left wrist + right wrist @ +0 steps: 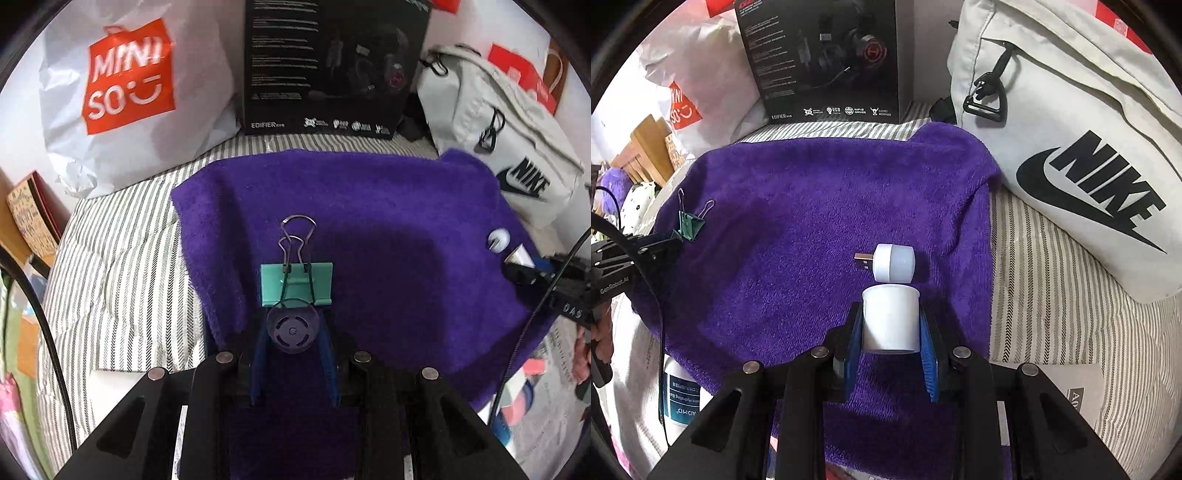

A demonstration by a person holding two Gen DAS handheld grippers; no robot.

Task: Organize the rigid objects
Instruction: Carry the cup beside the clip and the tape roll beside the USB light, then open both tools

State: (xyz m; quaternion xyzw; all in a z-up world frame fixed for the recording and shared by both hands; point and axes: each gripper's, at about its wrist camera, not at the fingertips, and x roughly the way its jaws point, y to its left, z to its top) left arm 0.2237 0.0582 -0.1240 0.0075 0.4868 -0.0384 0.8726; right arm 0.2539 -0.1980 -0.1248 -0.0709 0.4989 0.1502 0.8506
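On the purple towel (pixel 369 221), the left gripper (pixel 293 332) is clamped on a translucent cap (pixel 293 329) at the green binder clip's (pixel 296 283) 6 o'clock. The right gripper (pixel 891 325) clamps a white cup (pixel 891 318), with the USB light (pixel 894 263) at 12. Likely mid-placement; next, set each down beside its neighbour.

right hand-held gripper (pixel 891 325) clamping white cup (pixel 891 319), purple towel (pixel 798 206)

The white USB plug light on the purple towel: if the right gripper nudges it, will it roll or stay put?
The USB plug light lies on its rounded side, so it could roll. The plush purple towel would probably damp that, and the projecting metal plug likely makes it pivot. It looks small, rigid and light.
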